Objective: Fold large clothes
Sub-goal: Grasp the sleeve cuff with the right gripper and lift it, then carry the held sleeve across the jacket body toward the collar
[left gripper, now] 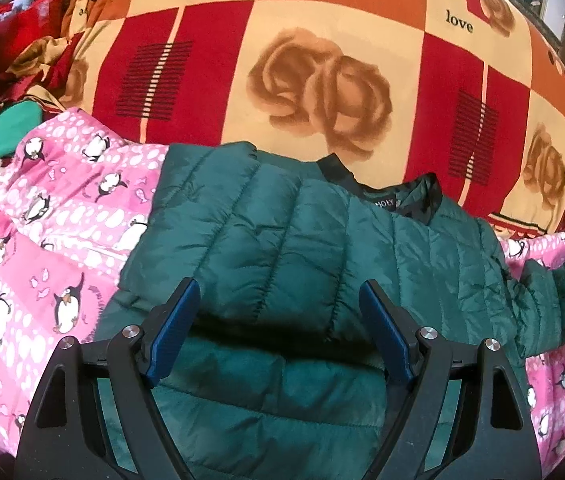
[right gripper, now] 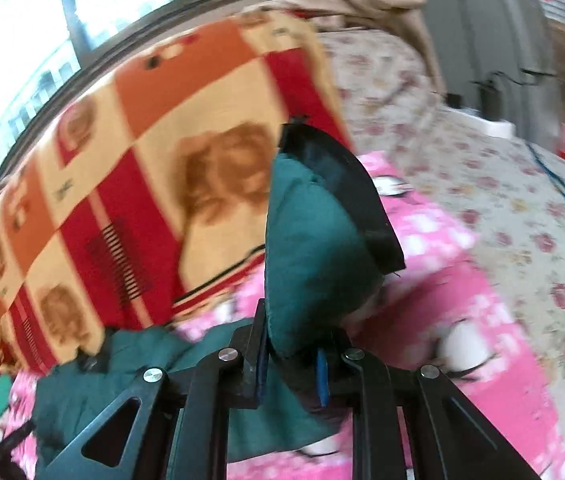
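A dark green quilted puffer jacket [left gripper: 282, 240] lies spread on a pink penguin-print quilt [left gripper: 54, 232], its black collar [left gripper: 402, 196] at the far side. One sleeve [left gripper: 562, 284] trails off to the right. My left gripper [left gripper: 279, 286] hovers open over the jacket's body, with nothing between its blue pads [left gripper: 178, 320]. In the right wrist view, my right gripper [right gripper: 292, 344] is shut on a green jacket part [right gripper: 310, 248] edged in black [right gripper: 346, 188], which stands up from the jaws. The rest of the jacket [right gripper: 94, 380] lies lower left.
A thick folded blanket [left gripper: 302, 60] in red, orange and cream with rose prints sits just behind the jacket. A heap of red and green clothes [left gripper: 10, 40] is at the far left. A floral sheet [right gripper: 482, 184] spreads right of the quilt, and a window [right gripper: 22, 40] is behind.
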`<state>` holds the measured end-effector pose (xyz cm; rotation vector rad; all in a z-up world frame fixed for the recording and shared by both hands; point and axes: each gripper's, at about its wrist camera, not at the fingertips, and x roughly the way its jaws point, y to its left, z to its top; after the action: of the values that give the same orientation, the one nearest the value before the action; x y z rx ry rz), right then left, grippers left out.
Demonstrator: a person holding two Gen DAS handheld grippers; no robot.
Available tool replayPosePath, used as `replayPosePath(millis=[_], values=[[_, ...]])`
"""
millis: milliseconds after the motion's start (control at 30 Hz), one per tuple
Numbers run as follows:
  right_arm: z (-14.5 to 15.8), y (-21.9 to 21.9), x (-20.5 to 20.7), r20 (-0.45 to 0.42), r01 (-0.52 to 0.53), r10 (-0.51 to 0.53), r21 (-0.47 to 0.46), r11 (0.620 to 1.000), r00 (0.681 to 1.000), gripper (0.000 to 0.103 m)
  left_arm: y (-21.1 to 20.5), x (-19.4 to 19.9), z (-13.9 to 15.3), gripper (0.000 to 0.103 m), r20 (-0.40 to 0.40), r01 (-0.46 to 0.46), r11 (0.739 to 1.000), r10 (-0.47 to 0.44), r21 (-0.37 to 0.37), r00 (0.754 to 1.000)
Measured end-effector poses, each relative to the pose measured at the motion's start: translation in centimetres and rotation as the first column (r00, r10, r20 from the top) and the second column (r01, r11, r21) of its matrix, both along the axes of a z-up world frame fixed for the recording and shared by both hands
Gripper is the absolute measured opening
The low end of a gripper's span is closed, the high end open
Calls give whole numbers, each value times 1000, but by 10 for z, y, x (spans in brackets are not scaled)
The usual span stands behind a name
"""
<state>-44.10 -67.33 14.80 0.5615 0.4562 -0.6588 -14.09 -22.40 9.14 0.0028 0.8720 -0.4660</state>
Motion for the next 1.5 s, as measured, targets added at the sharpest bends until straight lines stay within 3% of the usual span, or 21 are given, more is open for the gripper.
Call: replayPosePath(millis=[267, 533, 733, 833, 900, 933, 1133, 1233, 1300, 1400, 1500], values=[[-7, 69, 67, -46, -229, 229, 12, 973, 972, 17, 5, -7, 11, 82, 23, 15, 1000, -15, -4, 1000], [-35, 115, 120, -110, -347, 349, 39, 937, 931, 17, 11, -6, 13, 82, 23, 13, 1000, -12, -13, 1000], [-52, 118, 137, -150, -333, 338, 54, 941, 929, 18, 16, -2, 8, 82, 12, 2, 1000, -2, -13, 1000], [-62, 114, 146, -217, -309, 314, 57, 949, 924, 18, 18, 0, 2, 82, -6, -5, 1000, 5, -17, 1000], [-69, 110, 149, -250, -274, 278, 52, 960, 928, 29, 18, 1, 0, 82, -11, -6, 1000, 6, -16, 1000], [-71, 108, 149, -258, -261, 264, 45, 964, 929, 43, 17, 1, -2, 82, -12, -5, 1000, 5, -13, 1000], [-76, 109, 161, -303, -263, 244, -26, 964, 921, 45, 13, 1, -6, 82, -12, 1, 1000, -1, 5, 1000], [-79, 111, 170, -347, -288, 246, -76, 954, 905, 45, 12, 2, -7, 82, -16, 2, 1000, -2, 5, 1000], [-79, 111, 171, -334, -298, 260, -66, 952, 906, 29, 12, 2, -8, 82, -14, 3, 1000, -3, 9, 1000], [-70, 113, 163, -259, -316, 298, -27, 948, 919, 17, 15, 3, -7, 82, -8, -1, 1000, 1, 13, 1000], [-56, 115, 153, -159, -330, 331, 33, 943, 930, 16, 20, 7, -6, 82, -14, -18, 1000, 18, -1, 1000]])
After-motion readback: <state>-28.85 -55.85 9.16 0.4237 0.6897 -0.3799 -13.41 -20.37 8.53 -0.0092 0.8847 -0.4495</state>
